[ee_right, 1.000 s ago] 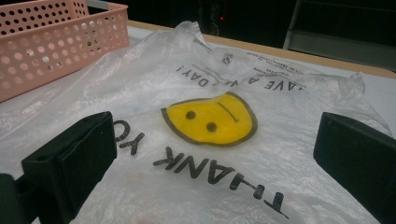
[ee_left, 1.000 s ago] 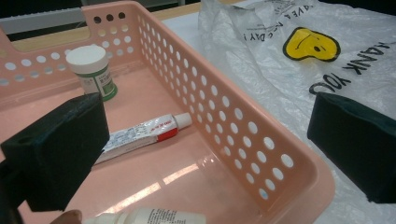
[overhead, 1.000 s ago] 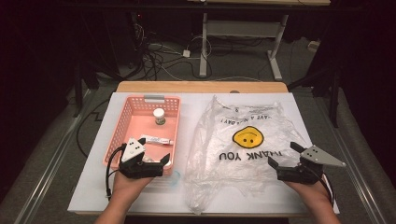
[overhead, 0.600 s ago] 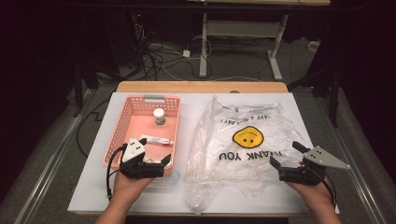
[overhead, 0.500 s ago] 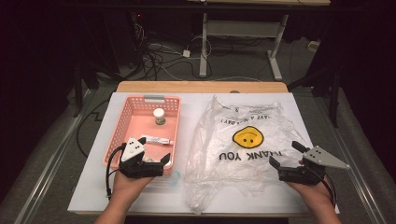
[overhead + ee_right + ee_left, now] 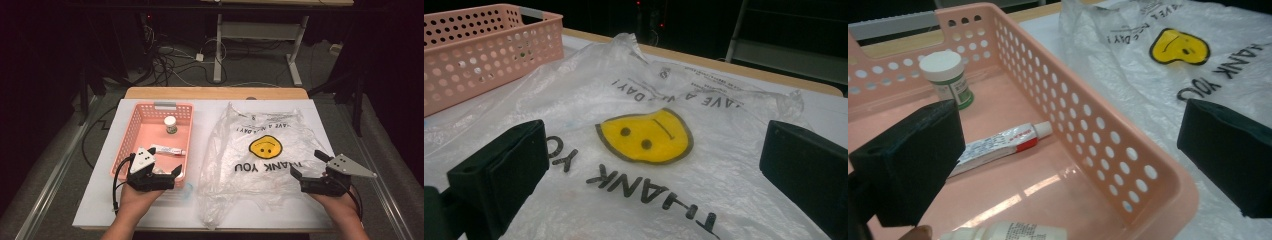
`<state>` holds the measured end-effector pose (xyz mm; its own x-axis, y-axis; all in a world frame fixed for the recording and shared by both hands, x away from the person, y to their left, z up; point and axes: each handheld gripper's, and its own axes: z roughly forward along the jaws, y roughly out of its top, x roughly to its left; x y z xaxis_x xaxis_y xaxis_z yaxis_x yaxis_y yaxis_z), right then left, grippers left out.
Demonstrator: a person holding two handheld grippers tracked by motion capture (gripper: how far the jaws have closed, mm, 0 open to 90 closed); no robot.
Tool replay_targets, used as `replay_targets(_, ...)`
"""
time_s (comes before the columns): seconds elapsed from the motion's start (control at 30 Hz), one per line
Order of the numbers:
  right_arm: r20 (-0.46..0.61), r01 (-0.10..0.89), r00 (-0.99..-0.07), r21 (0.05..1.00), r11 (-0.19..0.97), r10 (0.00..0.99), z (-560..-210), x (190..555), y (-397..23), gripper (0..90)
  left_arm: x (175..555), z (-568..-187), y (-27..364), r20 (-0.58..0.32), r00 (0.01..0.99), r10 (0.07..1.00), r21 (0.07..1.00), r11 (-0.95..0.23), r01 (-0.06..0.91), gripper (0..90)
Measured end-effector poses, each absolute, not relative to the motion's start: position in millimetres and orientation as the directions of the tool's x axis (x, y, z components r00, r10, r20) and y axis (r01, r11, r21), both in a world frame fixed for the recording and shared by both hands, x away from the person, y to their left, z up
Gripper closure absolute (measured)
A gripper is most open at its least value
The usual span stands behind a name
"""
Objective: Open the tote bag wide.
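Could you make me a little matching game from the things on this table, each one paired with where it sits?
Things:
1. white-capped green-labelled small bottle
2. white squeeze tube with red band
3. clear plastic bag with yellow smiley face

Places:
A. flat on the white table, right of the basket
B. standing at the far end of the pink perforated basket
C. lying mid-basket

Pairs: 1-B, 2-C, 3-A

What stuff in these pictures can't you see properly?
- White bottle: cut off by the bottom edge of the left gripper view.
- Tube: its tail end sits behind a jaw of the left tongs; its print is too small to read.
- Small jar: label too small in the high view.
- Plastic bag: its near part passes under the right gripper view's bottom edge.
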<state>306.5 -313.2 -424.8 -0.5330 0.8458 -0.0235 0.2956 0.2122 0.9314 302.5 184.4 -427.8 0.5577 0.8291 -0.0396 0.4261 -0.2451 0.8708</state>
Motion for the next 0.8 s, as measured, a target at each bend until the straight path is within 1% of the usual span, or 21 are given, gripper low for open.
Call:
replay_targets(0.1, -0.022, 0.303, -0.53, 0.929, 0.213, 0.848, -423, 307, -317, 0.1, 305, -426, 183, -0.01, 0.562, 0.827, 0.856, -0.284, 0.432, 0.0)
replay_targets(0.2, -0.014, 0.321, -0.5, 0.926, 0.2, 0.866, -423, 310, -331, 0.1, 305, -426, 183, 0.0, 0.574, 0.819, 0.865, -0.288, 0.411, 0.0)
replay_targets(0.33, -0.007, 0.342, -0.478, 0.92, 0.194, 0.878, -424, 312, -343, 0.2, 305, -426, 183, -0.014, 0.573, 0.819, 0.864, -0.279, 0.42, 0.0)
replay_targets(0.43, -0.003, 0.361, -0.442, 0.915, 0.181, 0.897, -425, 315, -360, 1.5, 306, -425, 184, -0.027, 0.573, 0.819, 0.857, -0.276, 0.435, 0.0)
replay_targets(0.6, 0.008, 0.388, -0.404, 0.907, 0.163, 0.915, -429, 318, -377, 3.0, 307, -426, 183, -0.022, 0.578, 0.816, 0.846, -0.293, 0.446, 0.0)
replay_targets(0.7, 0.021, 0.409, -0.378, 0.901, 0.147, 0.926, -433, 320, -389, 4.8, 306, -426, 182, -0.013, 0.578, 0.816, 0.851, -0.295, 0.435, 0.0)
replay_targets(0.8, 0.021, 0.435, -0.352, 0.889, 0.143, 0.936, -439, 324, -400, 8.0, 307, -426, 183, -0.026, 0.59, 0.807, 0.849, -0.294, 0.44, 0.0)
